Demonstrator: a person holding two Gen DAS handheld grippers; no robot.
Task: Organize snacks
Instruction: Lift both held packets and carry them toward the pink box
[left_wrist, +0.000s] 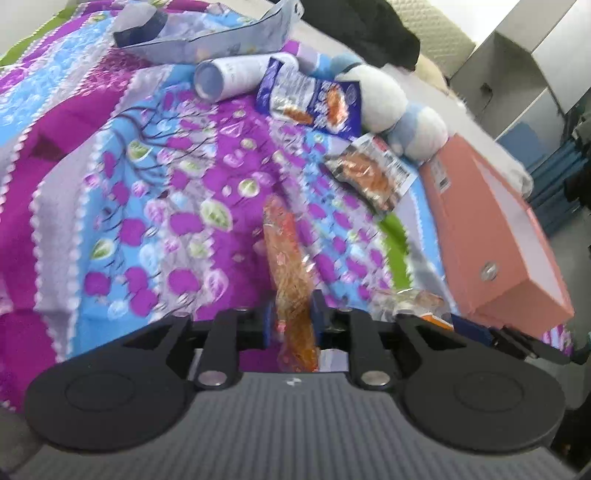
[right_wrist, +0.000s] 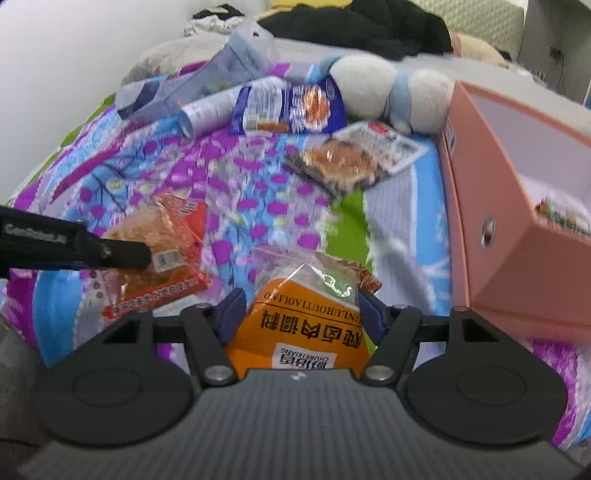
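Over the patterned purple quilt (right_wrist: 258, 192), each gripper was clamped on a snack: left gripper (left_wrist: 291, 325) edge-on on a red-orange clear-wrapped packet (left_wrist: 288, 258), right gripper (right_wrist: 299, 314) on an orange printed pouch (right_wrist: 303, 325). Best lift both clear, then lower them into the open pink cardboard box (right_wrist: 517, 236) at the quilt's right edge.

On the orange snack packet (right_wrist: 301, 332), you can read upside-down Latin letters that look like "NI..UROUTIAOLIAO" along the top band. Lower down is a small label reading "CHUBEIXIANG", with large black Chinese characters between the two. Print on the blue snack bag (right_wrist: 291, 107), the barcode stickers and the pink box (right_wrist: 517, 236) is too blurred to read.
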